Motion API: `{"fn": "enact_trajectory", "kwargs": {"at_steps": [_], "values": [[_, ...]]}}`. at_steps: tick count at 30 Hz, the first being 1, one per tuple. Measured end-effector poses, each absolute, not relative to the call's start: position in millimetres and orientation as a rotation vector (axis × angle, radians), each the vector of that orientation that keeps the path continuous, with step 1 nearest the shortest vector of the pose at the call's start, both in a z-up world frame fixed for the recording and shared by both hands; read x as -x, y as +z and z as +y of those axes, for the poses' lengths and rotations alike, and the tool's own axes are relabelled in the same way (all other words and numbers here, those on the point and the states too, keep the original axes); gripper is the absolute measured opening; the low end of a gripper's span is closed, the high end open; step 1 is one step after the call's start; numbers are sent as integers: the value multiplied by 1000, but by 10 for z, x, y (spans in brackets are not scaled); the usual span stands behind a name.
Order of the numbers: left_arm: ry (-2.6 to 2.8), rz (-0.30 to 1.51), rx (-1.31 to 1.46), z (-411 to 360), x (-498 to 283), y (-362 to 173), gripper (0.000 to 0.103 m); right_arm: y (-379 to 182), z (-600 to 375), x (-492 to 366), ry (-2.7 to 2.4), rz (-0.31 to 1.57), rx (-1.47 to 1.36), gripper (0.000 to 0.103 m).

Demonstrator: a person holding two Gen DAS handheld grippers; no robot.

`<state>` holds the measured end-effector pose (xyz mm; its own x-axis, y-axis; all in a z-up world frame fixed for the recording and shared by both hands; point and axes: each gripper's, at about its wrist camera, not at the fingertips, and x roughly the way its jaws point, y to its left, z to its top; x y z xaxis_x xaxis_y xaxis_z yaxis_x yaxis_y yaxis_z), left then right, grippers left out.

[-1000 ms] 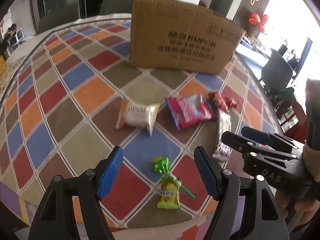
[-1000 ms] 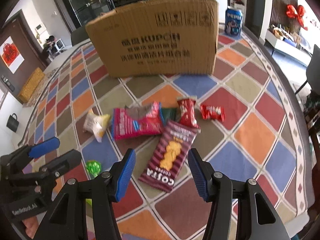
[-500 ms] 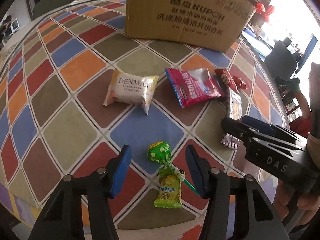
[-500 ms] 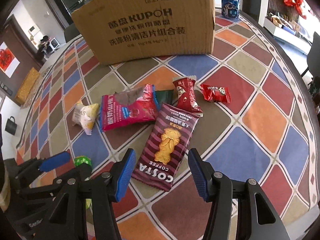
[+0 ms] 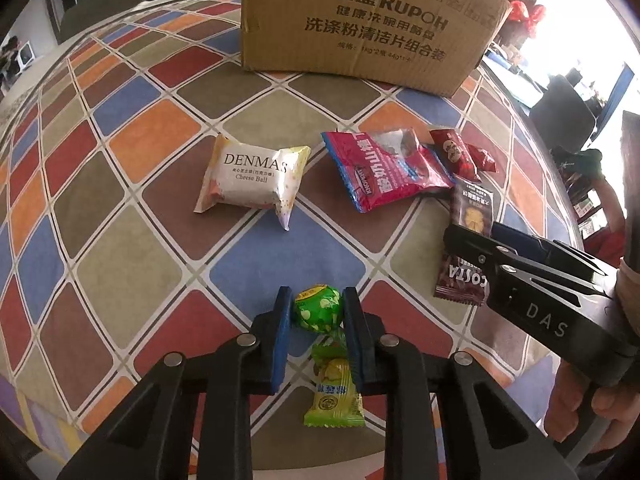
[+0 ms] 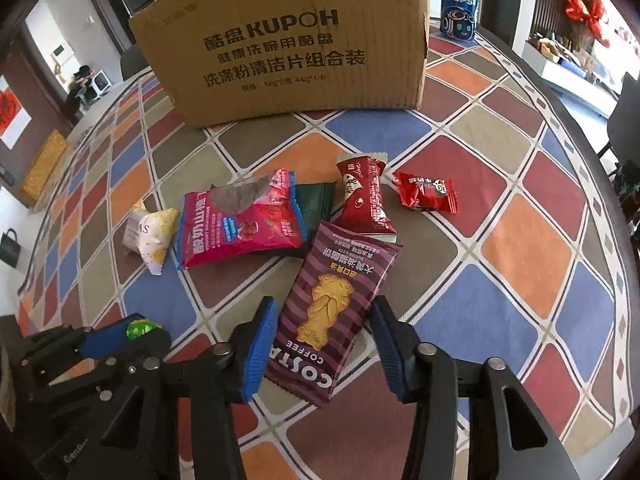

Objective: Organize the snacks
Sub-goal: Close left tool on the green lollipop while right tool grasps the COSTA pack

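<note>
My left gripper (image 5: 317, 322) is shut on the green lollipop (image 5: 318, 313), low on the checkered tablecloth; a green candy packet (image 5: 335, 393) lies just behind it. My right gripper (image 6: 325, 350) is open, its blue pads on either side of the purple Costa Coffee biscuit pack (image 6: 334, 306), not touching it. The pink snack bag (image 6: 240, 220), white Denmas Cheese Ball pack (image 5: 252, 178), dark red bar (image 6: 364, 200) and small red candy (image 6: 425, 193) lie in front of the brown cardboard box (image 6: 288, 44). The lollipop also shows in the right wrist view (image 6: 140, 328).
A Pepsi can (image 6: 459, 16) stands behind the box at the right. A dark green packet (image 6: 316, 202) lies under the pink bag. The round table's edge (image 6: 624, 368) curves close on the right. The right gripper's body (image 5: 536, 280) is near the Costa pack.
My left gripper has moved down and closed from wide open onto the green lollipop. My right gripper has moved forward to straddle the Costa pack, still open.
</note>
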<state>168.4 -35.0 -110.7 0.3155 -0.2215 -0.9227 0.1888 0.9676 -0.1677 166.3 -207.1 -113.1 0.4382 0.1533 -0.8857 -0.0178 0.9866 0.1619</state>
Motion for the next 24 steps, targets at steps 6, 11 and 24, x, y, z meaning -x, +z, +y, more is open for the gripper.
{"fn": "enact_trajectory", "kwargs": {"at_steps": [6,11,24], "values": [[-280,1187,21,-395,-1686,-1007,25,-1062,-2145,-1601,109,1076,-149,22],[-291,1164,19,-424,-1677,-930,25,-1018,-2175,-1611,125,1070,-160,20],[-280,1152,27,-380,-1686,-917,25,-1142,-2018,-1707,113,1089,-143,51]]}}
